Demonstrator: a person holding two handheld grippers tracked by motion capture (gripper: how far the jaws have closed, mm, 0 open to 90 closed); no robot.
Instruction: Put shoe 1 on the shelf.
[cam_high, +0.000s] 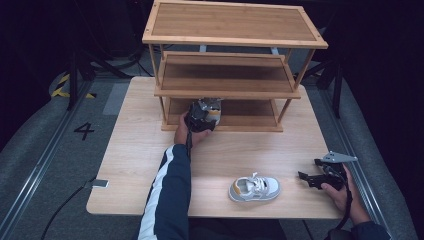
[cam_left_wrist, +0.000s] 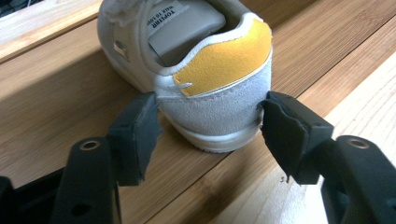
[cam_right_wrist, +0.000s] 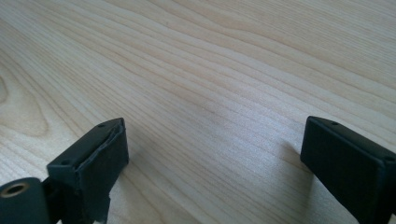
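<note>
A small white and grey shoe with a yellow heel patch (cam_left_wrist: 219, 60) stands on the bottom board of the wooden shelf rack (cam_high: 235, 37), its heel toward me. My left gripper (cam_left_wrist: 210, 119) is open, with a jaw on each side of the heel and the pad tips just at the suede. In the high view the left gripper (cam_high: 202, 116) reaches into the lowest shelf (cam_high: 250, 120). The matching second shoe (cam_high: 255, 188) lies on the table near the front edge. My right gripper (cam_high: 316, 178) is open to the right of that shoe, over bare table (cam_right_wrist: 210, 70), holding nothing.
The three-tier rack stands at the back of the light wooden table (cam_high: 135, 150); its middle shelf (cam_high: 225, 75) and top are bare. A small grey item (cam_high: 100, 183) lies at the table's front left edge.
</note>
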